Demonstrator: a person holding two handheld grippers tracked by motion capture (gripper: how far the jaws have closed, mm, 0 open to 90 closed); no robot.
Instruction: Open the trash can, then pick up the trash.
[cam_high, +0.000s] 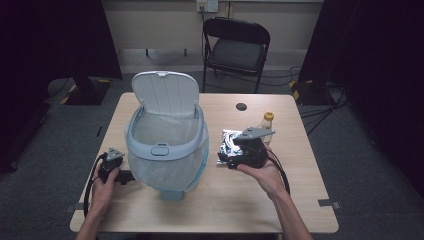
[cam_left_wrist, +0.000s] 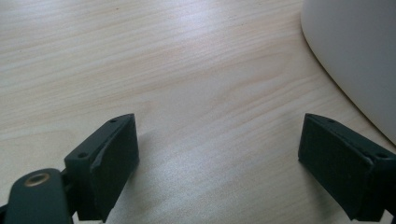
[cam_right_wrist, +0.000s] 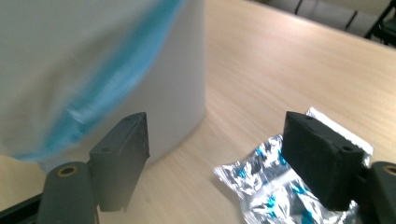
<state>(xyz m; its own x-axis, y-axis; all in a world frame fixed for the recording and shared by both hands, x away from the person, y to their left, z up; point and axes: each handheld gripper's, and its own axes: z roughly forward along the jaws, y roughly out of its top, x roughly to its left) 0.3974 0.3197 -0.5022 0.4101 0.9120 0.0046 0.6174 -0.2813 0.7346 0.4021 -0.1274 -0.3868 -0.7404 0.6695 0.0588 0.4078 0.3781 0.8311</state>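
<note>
High view, left to right. At the lower left of the frame the left gripper (cam_high: 111, 165) rests on the wooden table (cam_high: 300, 200) just beside the waste bin (cam_high: 165, 145); in the left gripper view its jaws stand spread over bare wood, nothing between them, with the bin's pale wall (cam_left_wrist: 359, 56) curving in at the upper right.

At centre stands the waste bin, lid (cam_high: 165, 92) tilted up and back, a thin white liner bag draped over its rim; the interior appears to hold no items.

Right of centre the right gripper (cam_high: 239, 159) hovers over a crumpled silver-and-blue foil wrapper (cam_high: 229, 142) lying flat on the table, well apart from the bin. In the right gripper view the wrapper (cam_right_wrist: 261, 186) lies at the lower right, partly under the right-hand jaw; the jaws are spread and not yet pressing it. The wrapper's long axis runs roughly toward the top of the high view. The right hand is by far the nearer one.

A small yellow-capped bottle (cam_high: 267, 125) stands upright just beyond the gripper.
</note>
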